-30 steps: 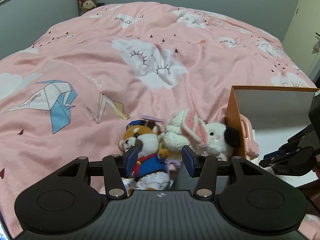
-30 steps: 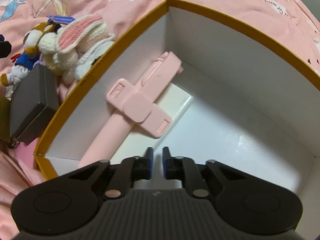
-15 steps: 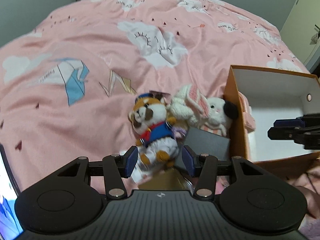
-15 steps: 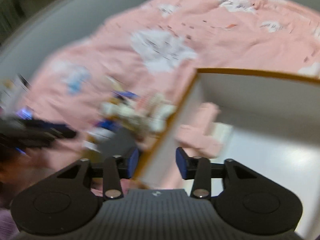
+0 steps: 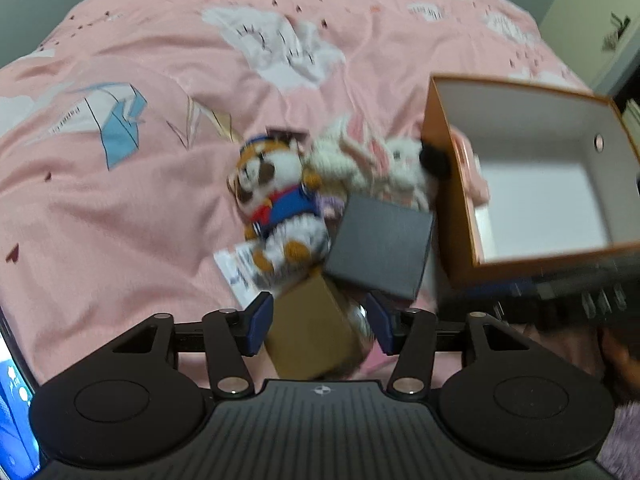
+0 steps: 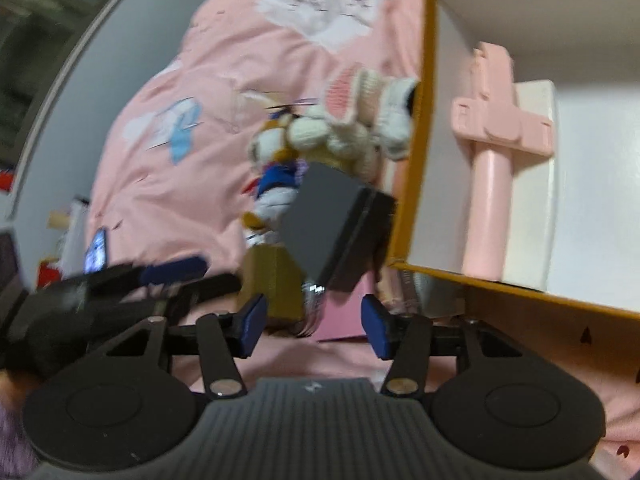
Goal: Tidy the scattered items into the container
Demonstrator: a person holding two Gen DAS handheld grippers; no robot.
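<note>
Hovering spread wide, the left hand-held gripper point(image 5: 319, 322) frames a brown box point(image 5: 312, 332). Beside the orange container point(image 5: 448, 200) lie plush toys point(image 5: 280, 196) and a grey box point(image 5: 380, 248); the right hand-held gripper point(image 6: 314, 326) gapes empty too.

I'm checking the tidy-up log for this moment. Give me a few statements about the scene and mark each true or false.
1. The pink handled tool lies inside the orange box. True.
2. The dark grey box is already in the orange box. False: it lies on the pink bedspread beside it.
3. The left hand-held gripper is shut on the fox plush. False: it is open, holding nothing.
4. The right hand-held gripper is open. True.
5. The brown box sits nearest the left hand-held gripper. True.
</note>
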